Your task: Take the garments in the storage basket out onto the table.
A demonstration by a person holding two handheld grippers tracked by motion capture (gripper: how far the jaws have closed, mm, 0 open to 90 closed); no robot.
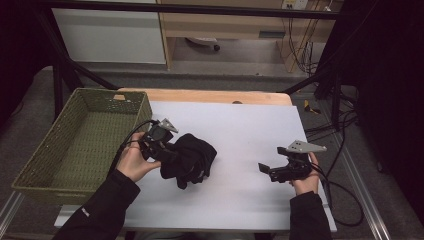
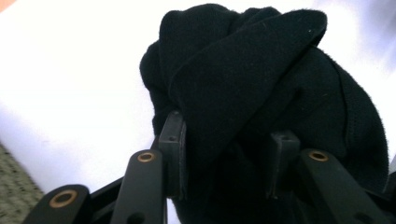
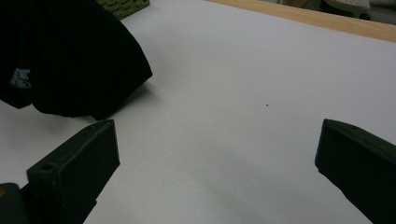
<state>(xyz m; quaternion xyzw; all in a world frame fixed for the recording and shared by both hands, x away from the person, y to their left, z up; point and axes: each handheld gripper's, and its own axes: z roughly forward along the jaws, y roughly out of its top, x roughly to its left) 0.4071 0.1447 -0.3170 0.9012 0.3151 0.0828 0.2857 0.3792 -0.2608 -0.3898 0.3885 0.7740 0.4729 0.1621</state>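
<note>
Nearest the camera in the high view, two dark sleeves enter from the bottom edge. The left hand (image 1: pixel 131 161) holds the left hand-held gripper (image 1: pixel 167 150); the right hand (image 1: pixel 306 181) holds the right hand-held gripper (image 1: pixel 264 168).

Left hand-held gripper: jaws pinch a bunched black cloth (image 1: pixel 189 159). In the left gripper view the two black pads sit on either side of a thick fold of the cloth (image 2: pixel 261 88), pressed into it, and the fabric bulges up and over them. The cloth is crumpled into a lump, low over the white surface (image 1: pixel 240 135), left of centre; whether its underside touches the surface I cannot tell.

Right hand-held gripper: jaws spread wide, nothing between them. It sits low over the surface at the right side, well apart from the cloth, jaws pointing toward it. In the right gripper view the cloth (image 3: pixel 70 56) lies at upper left, beyond the left jaw, with a small pale mark (image 3: pixel 19 78) on its fabric.

Beyond the left hand, a green woven basket (image 1: pixel 47 145) stands at the surface's left edge, just beside the cloth's side. Farthest off, a bare wooden strip (image 1: pixel 210 96) runs along the surface's back edge.
</note>
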